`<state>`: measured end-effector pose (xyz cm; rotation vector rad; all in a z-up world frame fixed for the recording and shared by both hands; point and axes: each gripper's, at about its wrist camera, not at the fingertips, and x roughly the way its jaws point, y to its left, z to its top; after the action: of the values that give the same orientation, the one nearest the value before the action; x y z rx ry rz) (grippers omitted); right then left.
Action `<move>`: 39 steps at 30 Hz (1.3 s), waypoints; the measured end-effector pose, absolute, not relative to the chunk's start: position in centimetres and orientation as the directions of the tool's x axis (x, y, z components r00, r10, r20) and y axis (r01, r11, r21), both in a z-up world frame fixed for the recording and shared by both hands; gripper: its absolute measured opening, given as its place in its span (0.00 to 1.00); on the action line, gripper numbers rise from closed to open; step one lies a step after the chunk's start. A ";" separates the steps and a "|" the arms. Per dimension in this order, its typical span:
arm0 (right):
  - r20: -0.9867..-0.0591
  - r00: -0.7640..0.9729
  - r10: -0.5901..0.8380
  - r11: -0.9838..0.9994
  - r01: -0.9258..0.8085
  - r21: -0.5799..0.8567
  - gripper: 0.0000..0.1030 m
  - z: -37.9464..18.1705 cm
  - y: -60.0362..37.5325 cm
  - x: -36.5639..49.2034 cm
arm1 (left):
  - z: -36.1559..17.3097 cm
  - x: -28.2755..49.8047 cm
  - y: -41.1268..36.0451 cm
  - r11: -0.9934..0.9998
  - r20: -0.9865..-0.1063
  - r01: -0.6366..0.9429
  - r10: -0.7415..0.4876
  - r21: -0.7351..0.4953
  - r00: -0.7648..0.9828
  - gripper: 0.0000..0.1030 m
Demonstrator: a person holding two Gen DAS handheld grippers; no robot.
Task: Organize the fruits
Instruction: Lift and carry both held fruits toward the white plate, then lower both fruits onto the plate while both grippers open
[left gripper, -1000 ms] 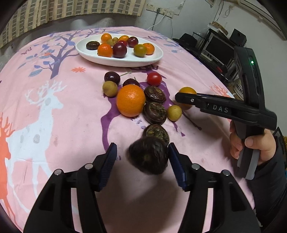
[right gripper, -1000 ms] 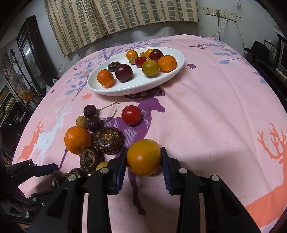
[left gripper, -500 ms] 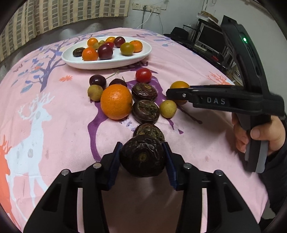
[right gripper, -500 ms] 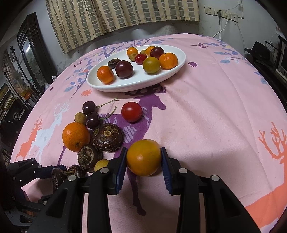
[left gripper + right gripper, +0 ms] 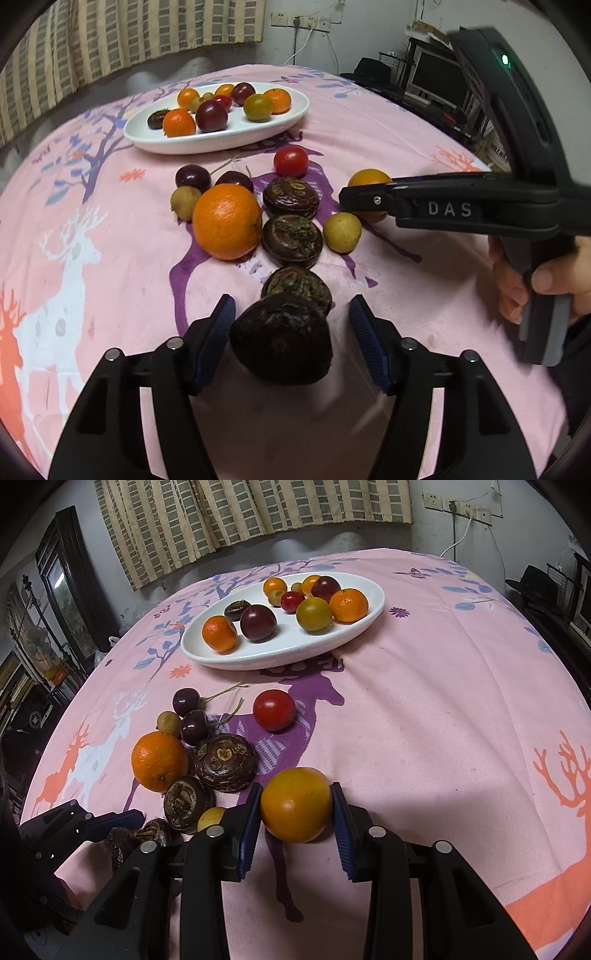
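A wrinkled dark-brown round fruit (image 5: 282, 341) lies between the blue pads of the left gripper (image 5: 291, 332), whose jaws have just been opening; a gap shows at the right pad, while contact at the left pad cannot be told. Just beyond it, a second dark fruit (image 5: 297, 282) is half hidden. A smooth orange-yellow fruit (image 5: 295, 805) is clamped by the right gripper (image 5: 295, 812). Open pink cloth (image 5: 443, 716) is seen to the right; the white oval plate (image 5: 288, 650) stands well ahead.

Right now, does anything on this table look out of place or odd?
Mostly the loose fruit: an orange, a red tomato and dark water chestnuts lie scattered on the pink cloth, not on the white plate. Nothing looks spilled.
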<state>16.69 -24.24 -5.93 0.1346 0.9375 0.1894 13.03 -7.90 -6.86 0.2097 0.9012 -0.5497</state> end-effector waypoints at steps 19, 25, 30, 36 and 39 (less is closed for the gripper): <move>-0.715 0.650 0.258 0.964 -0.125 0.235 0.36 -2.2 -24.5 16.4 | -2.5 14.7 -5.9 0.850 -0.751 0.523 -0.387 -0.064 0.536 0.41; -0.712 0.664 0.228 0.973 -0.137 0.184 0.36 -1.0 -24.3 17.9 | 0.6 18.2 -5.2 0.877 -0.732 0.475 -0.367 -0.066 0.575 0.41; -0.683 0.699 0.213 0.977 -0.154 0.147 0.36 0.7 -23.1 21.7 | 2.2 24.6 -5.8 0.920 -0.736 0.386 -0.303 -0.061 0.605 0.41; -0.713 0.675 0.189 0.981 -0.162 0.106 0.36 -0.6 -21.6 26.9 | 0.8 31.3 -6.5 0.959 -0.762 0.281 -0.215 -0.046 0.611 0.41; -0.736 0.653 0.180 0.982 -0.156 0.102 0.47 -1.7 -21.4 28.6 | 0.0 33.6 -6.2 0.973 -0.768 0.224 -0.184 -0.054 0.613 0.45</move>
<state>28.64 -21.39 -1.70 0.0304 0.8384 0.1910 33.64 -6.16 -0.01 0.0487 0.8802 -0.2352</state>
